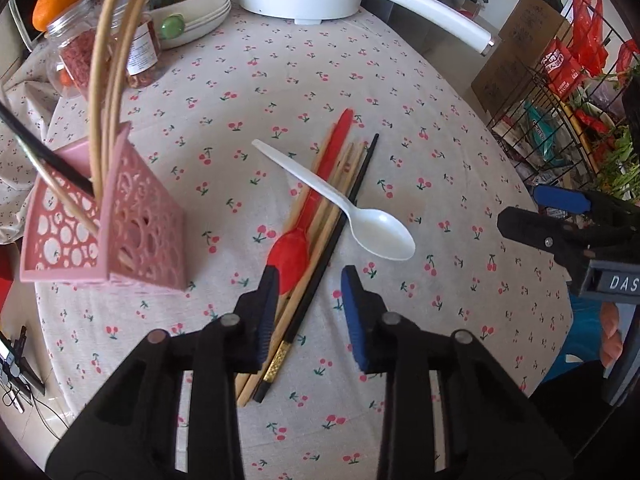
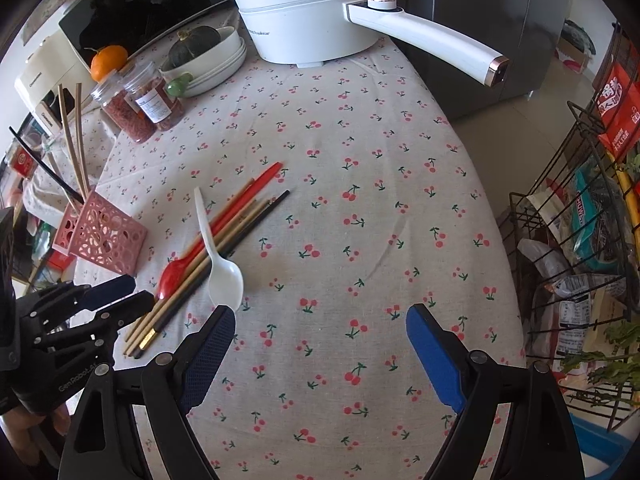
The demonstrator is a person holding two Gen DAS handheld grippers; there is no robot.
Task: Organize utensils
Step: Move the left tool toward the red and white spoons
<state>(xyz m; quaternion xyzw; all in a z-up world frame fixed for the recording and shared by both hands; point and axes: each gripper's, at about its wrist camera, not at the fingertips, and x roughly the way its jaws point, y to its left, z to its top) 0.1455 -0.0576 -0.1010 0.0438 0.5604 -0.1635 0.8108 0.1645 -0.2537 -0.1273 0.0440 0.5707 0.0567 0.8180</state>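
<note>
A pile of utensils lies mid-table: a white plastic spoon (image 1: 360, 216) across a red spoon (image 1: 304, 224), several wooden chopsticks (image 1: 332, 208) and a black chopstick (image 1: 340, 236). A pink perforated holder (image 1: 132, 232) at the left holds wooden and black chopsticks. My left gripper (image 1: 310, 280) is open, its fingers straddling the lower ends of the chopsticks and the red spoon bowl. My right gripper (image 2: 320, 320) is open and empty over bare cloth, right of the pile (image 2: 216, 240). The holder also shows in the right wrist view (image 2: 108, 236).
A white electric pot (image 2: 308, 20) with a long handle stands at the back. Stacked bowls with a squash (image 2: 208, 56), two jars (image 2: 140, 104) and an orange (image 2: 108, 60) sit back left. A wire rack of packets (image 2: 580, 240) stands beyond the table's right edge.
</note>
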